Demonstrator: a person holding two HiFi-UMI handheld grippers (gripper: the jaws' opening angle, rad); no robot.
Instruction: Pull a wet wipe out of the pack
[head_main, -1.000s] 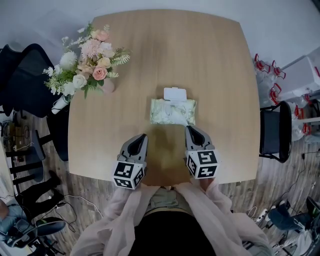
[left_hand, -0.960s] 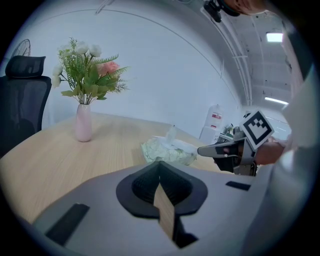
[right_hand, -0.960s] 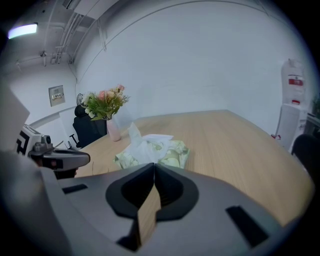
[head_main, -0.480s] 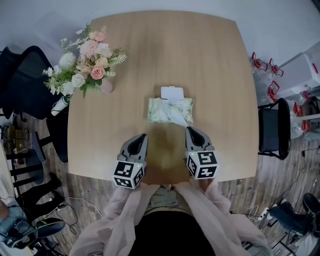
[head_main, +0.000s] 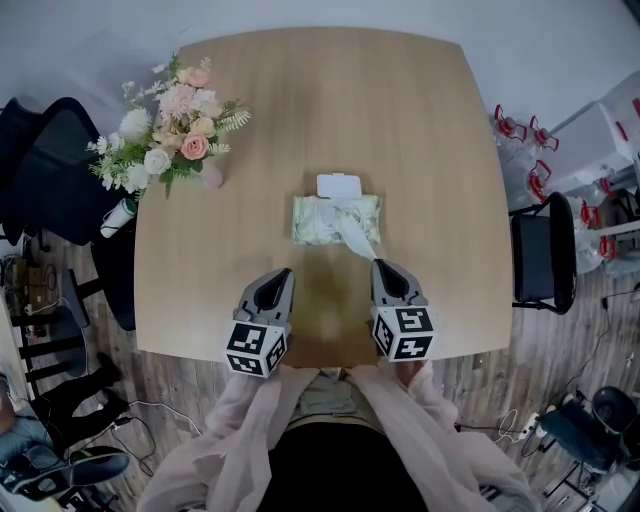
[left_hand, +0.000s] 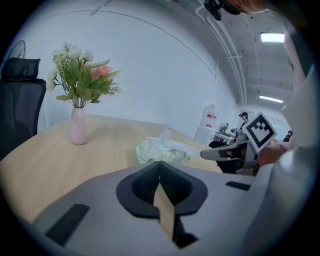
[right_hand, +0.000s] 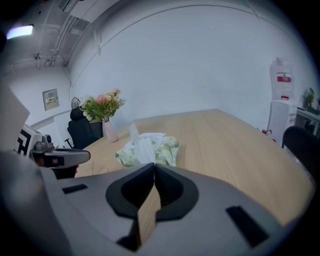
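A pale green wet-wipe pack (head_main: 312, 222) lies mid-table with its white lid (head_main: 339, 186) flipped open at the far side. A white wipe (head_main: 356, 239) stretches from the pack's opening to my right gripper (head_main: 381, 265), which is shut on its end. In the right gripper view the wipe (right_hand: 141, 146) runs from the pack (right_hand: 167, 148) to the closed jaw tips (right_hand: 154, 165). My left gripper (head_main: 284, 273) hovers left of it near the front edge, shut and holding nothing. The left gripper view shows its own jaws (left_hand: 160, 163), the pack (left_hand: 162, 154) and the right gripper (left_hand: 206, 154).
A pink vase of flowers (head_main: 177, 118) stands at the table's far left corner. Black chairs sit off the left side (head_main: 50, 165) and the right side (head_main: 545, 262). The wooden table (head_main: 430, 150) has rounded corners.
My right gripper has drawn back a little toward the person, and the wipe now stretches further out of the pack. The left gripper has stayed put.
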